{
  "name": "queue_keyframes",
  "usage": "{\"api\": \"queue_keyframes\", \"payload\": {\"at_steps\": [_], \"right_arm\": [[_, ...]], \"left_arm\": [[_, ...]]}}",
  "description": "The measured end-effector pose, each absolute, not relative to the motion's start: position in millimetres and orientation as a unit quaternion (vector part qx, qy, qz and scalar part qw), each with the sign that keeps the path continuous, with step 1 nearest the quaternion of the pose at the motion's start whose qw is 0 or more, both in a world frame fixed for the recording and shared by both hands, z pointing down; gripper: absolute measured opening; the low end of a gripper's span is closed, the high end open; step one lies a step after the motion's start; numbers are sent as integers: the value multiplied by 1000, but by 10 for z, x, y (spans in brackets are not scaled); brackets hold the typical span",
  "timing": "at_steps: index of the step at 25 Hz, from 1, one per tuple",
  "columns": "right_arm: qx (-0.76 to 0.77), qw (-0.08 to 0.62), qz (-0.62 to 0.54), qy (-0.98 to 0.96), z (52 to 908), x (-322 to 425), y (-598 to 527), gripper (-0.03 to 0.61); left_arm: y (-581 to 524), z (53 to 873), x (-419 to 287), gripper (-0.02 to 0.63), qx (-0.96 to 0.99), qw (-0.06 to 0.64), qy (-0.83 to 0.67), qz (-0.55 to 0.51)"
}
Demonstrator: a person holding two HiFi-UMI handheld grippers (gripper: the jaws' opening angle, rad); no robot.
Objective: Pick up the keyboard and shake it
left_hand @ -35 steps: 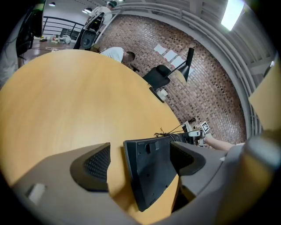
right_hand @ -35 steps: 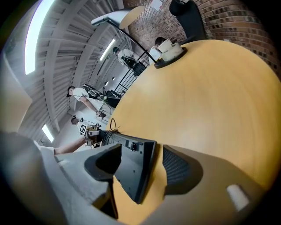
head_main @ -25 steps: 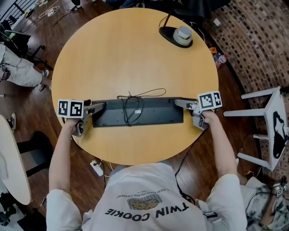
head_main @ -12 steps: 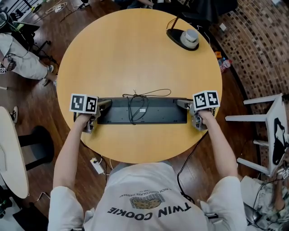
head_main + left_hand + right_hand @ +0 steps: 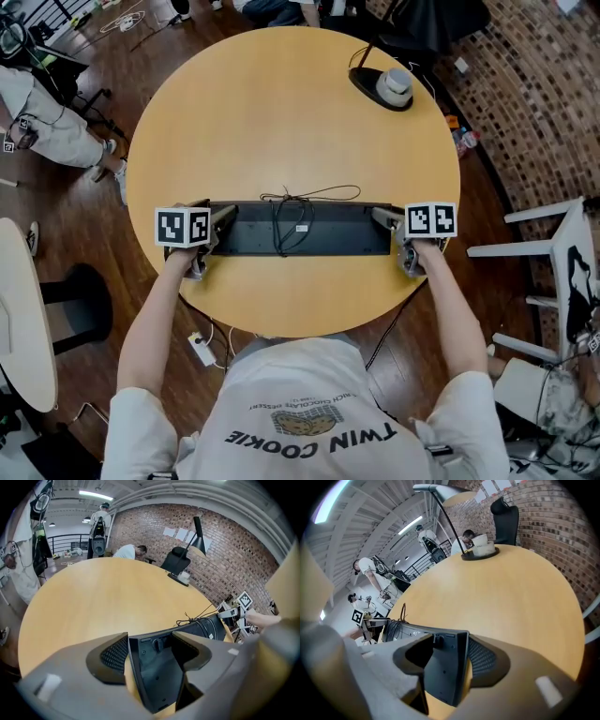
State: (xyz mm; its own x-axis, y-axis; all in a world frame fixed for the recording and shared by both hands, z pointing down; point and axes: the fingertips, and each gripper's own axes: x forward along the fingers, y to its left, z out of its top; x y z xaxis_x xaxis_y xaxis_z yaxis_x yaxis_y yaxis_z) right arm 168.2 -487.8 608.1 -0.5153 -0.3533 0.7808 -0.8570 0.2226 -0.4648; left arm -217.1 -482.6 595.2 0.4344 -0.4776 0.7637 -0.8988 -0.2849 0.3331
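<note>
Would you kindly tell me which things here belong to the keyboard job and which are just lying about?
In the job: keyboard, cable bundled on it, left claw and right claw, both closing around its ends.
Lying about: desk lamp, white chair, floor power strip.

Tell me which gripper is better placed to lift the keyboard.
Right, slightly: both closing grippers straddle ends of the keyboard, but the right gripper has its pad nearer the edge; the left gripper shows a wider gap.
</note>
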Motion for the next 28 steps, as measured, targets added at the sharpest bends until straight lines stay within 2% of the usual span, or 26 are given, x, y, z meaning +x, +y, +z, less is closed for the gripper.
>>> {"api": "queue_keyframes", "payload": {"at_steps": [21, 28], "right_arm": [[512, 203, 224, -804, 5215, 1706, -4150, 232], [531, 207, 169, -804, 5131, 1731, -3775, 233]], "left_arm": [[-4195, 5123, -2166, 290, 815, 197, -490, 240], [-3908, 5034, -2137, 290, 821, 154, -486, 257]]}}
